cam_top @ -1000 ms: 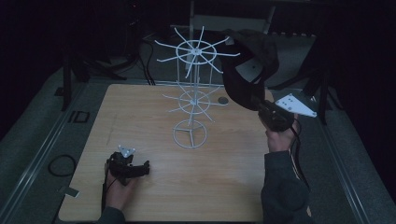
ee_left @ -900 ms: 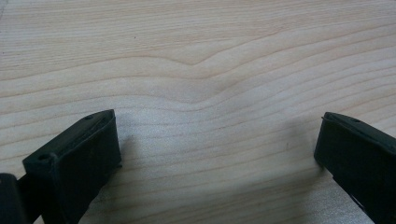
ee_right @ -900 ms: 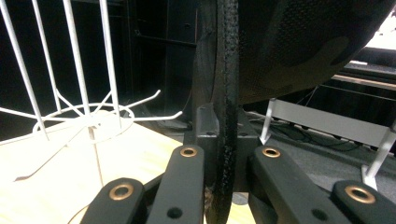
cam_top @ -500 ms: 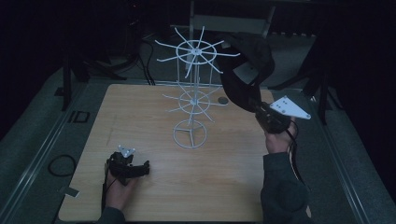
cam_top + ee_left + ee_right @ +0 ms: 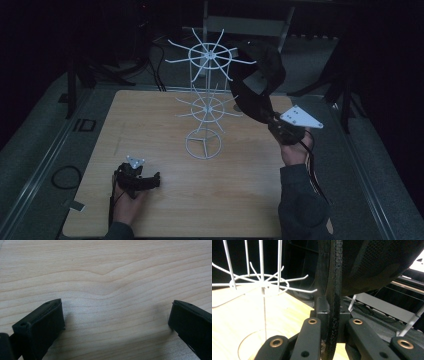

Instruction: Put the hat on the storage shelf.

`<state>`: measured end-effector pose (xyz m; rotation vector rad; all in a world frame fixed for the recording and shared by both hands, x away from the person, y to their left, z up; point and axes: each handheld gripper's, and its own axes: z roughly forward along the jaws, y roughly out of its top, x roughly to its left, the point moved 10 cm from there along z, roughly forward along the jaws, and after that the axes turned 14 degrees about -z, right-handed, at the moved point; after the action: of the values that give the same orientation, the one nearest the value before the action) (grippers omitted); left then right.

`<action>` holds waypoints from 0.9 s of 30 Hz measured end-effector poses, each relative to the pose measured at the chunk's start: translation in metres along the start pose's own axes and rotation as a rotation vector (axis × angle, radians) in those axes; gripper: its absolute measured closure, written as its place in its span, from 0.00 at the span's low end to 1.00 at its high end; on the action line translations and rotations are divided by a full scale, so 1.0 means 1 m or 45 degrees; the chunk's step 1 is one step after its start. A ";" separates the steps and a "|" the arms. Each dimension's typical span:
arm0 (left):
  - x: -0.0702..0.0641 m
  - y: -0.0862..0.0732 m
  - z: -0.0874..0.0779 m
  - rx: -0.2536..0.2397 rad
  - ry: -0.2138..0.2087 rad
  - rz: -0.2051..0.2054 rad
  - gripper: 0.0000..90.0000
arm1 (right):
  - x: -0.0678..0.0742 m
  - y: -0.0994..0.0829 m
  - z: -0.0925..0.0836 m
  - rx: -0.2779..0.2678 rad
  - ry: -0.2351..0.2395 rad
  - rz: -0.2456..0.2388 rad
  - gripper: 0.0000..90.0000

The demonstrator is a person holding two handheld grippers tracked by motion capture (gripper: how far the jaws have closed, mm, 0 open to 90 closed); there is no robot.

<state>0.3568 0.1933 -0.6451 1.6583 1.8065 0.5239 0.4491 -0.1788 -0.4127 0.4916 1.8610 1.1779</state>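
Between the clamped right tongs [image 5: 272,120], a black fabric cap [image 5: 260,80] hangs beside the white wire hook rack [image 5: 207,107]; left tongs [image 5: 137,180] rest apart; snagging could tip the rack.

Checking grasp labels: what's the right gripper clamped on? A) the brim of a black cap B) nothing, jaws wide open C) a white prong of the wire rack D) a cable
A: in the right gripper view the right gripper pinches the black cap by its brim edge, beside the white wire rack.
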 end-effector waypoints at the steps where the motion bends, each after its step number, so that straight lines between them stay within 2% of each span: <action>1: 0.000 0.000 0.000 0.000 0.000 0.000 0.00 | 0.001 -0.001 0.001 0.008 0.002 -0.004 0.95; 5: 0.000 0.000 0.000 0.000 0.000 0.001 0.00 | 0.002 -0.004 0.003 0.026 0.028 -0.006 0.91; 13: 0.000 0.000 0.000 -0.002 0.000 -0.001 0.00 | 0.005 -0.006 0.005 0.022 0.054 0.022 0.66; 16: 0.000 0.000 0.000 -0.001 0.000 -0.001 0.00 | 0.006 -0.010 0.006 0.041 0.079 0.053 0.54; 18: 0.000 0.000 0.000 0.002 0.001 0.001 0.00 | 0.007 -0.012 0.007 0.048 0.089 0.070 0.40; 22: 0.000 0.000 0.000 0.002 0.000 0.002 0.00 | 0.007 -0.017 0.009 0.076 0.097 0.122 0.23; 27: 0.000 0.000 0.000 -0.001 0.001 -0.001 0.00 | 0.013 -0.023 0.011 0.113 0.154 0.180 0.16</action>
<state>0.3569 0.1933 -0.6450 1.6570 1.8069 0.5248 0.4533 -0.1750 -0.4406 0.6218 2.0158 1.2455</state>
